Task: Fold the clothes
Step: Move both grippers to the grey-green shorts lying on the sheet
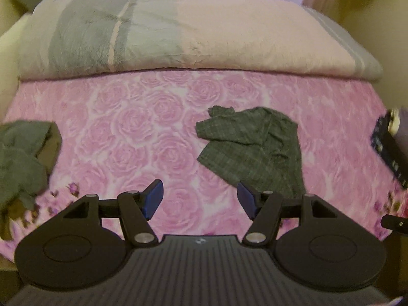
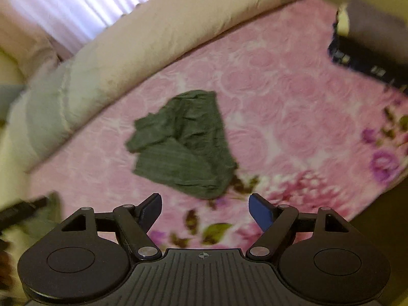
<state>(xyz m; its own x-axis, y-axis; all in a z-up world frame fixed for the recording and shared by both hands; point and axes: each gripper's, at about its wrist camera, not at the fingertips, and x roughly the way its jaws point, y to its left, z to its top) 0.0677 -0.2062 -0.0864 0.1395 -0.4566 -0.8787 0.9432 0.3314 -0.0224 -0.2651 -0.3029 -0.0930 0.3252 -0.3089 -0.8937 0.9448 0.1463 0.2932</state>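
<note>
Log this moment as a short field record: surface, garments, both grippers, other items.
surface: pink rose-print bedspread
main garment: dark green plaid shirt, crumpled, unfolded, lying mid-bed
second garment: grey-green clothing pile at the bed's left edge
left gripper: open, empty, above the bedspread, short of the shirt
right gripper: open, empty, short of the shirt
bedding: folded pink and grey duvet across the far side
other: dark blurred object at the right edge, unidentifiable

Crumpled green checked garment [image 1: 251, 148] on bedspread [image 1: 142, 127]
</note>
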